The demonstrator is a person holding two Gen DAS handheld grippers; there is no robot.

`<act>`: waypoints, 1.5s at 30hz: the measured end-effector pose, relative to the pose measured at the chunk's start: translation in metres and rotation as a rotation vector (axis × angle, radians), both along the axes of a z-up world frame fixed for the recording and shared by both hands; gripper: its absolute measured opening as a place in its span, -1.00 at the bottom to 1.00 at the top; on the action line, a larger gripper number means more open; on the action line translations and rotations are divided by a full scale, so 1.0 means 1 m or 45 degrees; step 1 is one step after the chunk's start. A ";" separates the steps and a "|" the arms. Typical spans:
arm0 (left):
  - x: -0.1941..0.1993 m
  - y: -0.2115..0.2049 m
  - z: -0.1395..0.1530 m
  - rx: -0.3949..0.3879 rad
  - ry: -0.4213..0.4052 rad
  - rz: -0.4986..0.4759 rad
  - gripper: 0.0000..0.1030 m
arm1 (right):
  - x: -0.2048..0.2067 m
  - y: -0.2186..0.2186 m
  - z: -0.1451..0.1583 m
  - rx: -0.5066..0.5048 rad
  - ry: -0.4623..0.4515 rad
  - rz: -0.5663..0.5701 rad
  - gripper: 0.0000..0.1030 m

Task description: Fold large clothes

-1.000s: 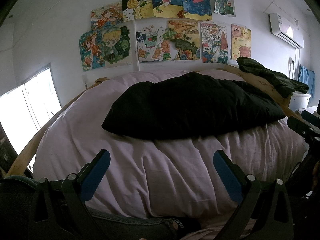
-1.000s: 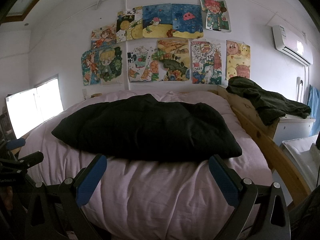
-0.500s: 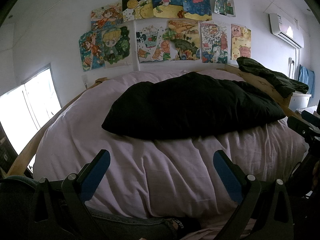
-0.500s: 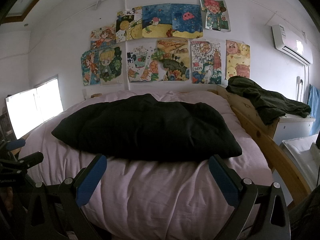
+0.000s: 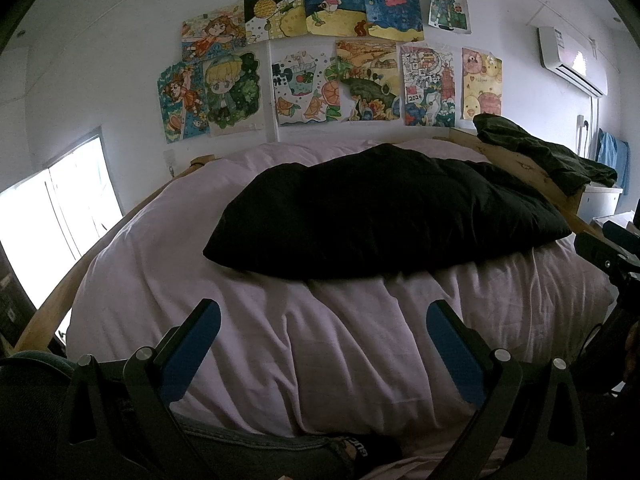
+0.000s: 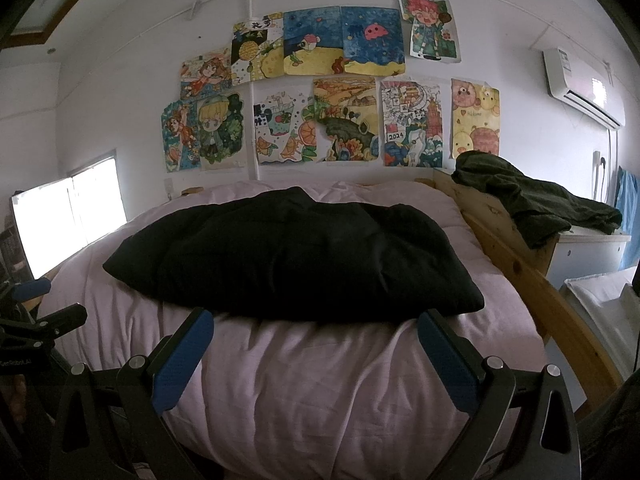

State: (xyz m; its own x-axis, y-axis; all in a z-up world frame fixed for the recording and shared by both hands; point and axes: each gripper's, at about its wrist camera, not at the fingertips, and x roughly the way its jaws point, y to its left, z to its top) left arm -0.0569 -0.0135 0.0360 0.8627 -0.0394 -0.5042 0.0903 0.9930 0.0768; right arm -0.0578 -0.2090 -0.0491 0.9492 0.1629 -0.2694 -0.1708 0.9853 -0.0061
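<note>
A large black garment (image 5: 384,212) lies folded in a thick bundle across the pale pink duvet (image 5: 320,340) on the bed; it also shows in the right wrist view (image 6: 296,256). My left gripper (image 5: 322,314) is open and empty, held at the near end of the bed, short of the garment. My right gripper (image 6: 312,322) is open and empty, its blue-padded fingertips (image 6: 200,328) just short of the garment's near edge. The right gripper shows at the right edge of the left wrist view (image 5: 612,248).
A wooden bed rail (image 6: 520,264) runs along the right side. A dark green garment (image 6: 532,200) lies heaped on a white cabinet (image 6: 584,256) beyond it. Drawings (image 6: 320,92) cover the wall behind. A bright window (image 5: 52,216) is at left.
</note>
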 end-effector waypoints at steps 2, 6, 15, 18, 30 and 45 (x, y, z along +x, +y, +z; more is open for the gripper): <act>0.000 0.000 0.000 0.000 0.000 0.000 0.96 | 0.000 0.000 0.000 0.000 0.000 0.000 1.00; 0.000 0.000 0.000 0.001 0.000 -0.001 0.96 | 0.000 0.000 0.000 0.000 0.000 0.000 1.00; 0.000 0.001 0.001 0.001 0.001 -0.002 0.96 | 0.000 0.001 0.000 0.001 0.001 -0.001 1.00; 0.000 0.001 0.001 0.002 0.000 -0.001 0.96 | 0.000 0.002 0.000 0.001 0.002 -0.002 1.00; -0.002 0.004 -0.002 -0.002 -0.013 -0.007 0.96 | -0.001 0.003 0.000 0.003 0.002 -0.005 1.00; -0.003 0.006 -0.005 0.021 -0.010 -0.035 0.96 | -0.003 0.008 -0.002 0.006 0.011 -0.011 1.00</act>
